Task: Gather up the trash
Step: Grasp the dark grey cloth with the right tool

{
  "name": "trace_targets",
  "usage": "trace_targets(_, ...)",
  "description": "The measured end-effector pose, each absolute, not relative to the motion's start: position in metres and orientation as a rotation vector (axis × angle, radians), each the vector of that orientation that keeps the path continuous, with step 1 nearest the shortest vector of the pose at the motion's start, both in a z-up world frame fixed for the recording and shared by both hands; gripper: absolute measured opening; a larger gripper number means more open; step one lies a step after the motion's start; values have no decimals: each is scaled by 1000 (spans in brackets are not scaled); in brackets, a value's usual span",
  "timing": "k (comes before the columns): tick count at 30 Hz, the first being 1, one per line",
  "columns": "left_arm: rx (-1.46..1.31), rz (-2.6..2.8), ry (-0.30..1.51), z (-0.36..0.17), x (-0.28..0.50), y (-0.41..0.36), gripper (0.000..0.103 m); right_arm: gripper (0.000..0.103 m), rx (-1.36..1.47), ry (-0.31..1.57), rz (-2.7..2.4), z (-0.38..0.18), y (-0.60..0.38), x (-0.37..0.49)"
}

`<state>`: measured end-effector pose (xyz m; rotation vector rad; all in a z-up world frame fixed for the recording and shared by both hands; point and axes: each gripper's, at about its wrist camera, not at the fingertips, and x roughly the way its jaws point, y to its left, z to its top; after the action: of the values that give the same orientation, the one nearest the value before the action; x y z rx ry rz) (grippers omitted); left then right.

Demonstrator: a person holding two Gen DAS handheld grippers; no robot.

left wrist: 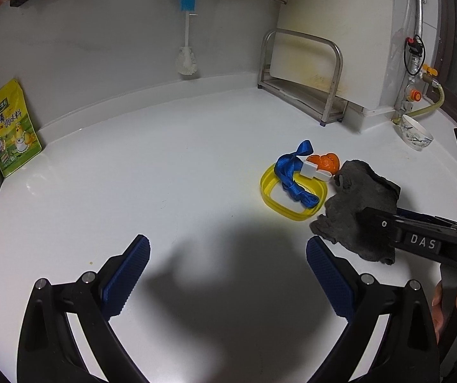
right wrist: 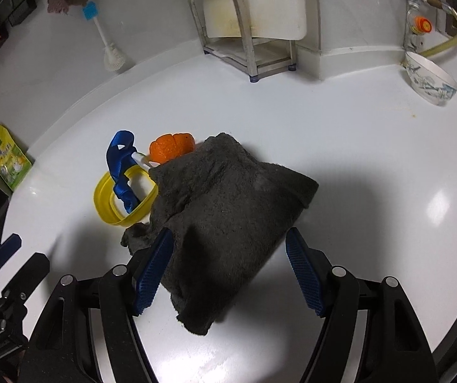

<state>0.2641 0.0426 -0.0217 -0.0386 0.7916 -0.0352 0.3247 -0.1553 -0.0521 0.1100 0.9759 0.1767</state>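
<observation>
Dark grey cloth lies crumpled on white counter, touching yellow ring. Blue strap draped through ring; orange peel just behind it. Right gripper spread, straddling cloth's near end. Left gripper spread, empty, near ring.

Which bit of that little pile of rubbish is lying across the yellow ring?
The blue strap drapes over the yellow ring. The orange peel sits behind the ring, and the dark cloth lies beside it.
</observation>
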Motion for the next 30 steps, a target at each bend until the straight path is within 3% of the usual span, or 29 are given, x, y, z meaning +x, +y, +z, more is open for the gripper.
trace_targets(5,-46,-35,800,-23,271,40,97,64,48,946,169,-54,-150,327)
trace_targets(7,-45,-32,799,-23,273,38,97,48,11,938,156,-54,-149,326)
trace_targets(8,-43,-30,798,-23,274,36,97,47,9,934,163,-54,-150,326)
trace_targets(10,-42,-28,798,-22,278,33,97,33,23,927,176,-54,-154,327)
trace_targets(13,-47,-25,798,-21,284,27,97,23,61,922,205,-52,-164,330)
trace_targets(19,-48,-9,790,-19,296,19,97,15,145,899,236,-50,-188,332)
trace_targets(30,-17,35,794,-26,321,1,97,11,242,840,280,-41,-218,319)
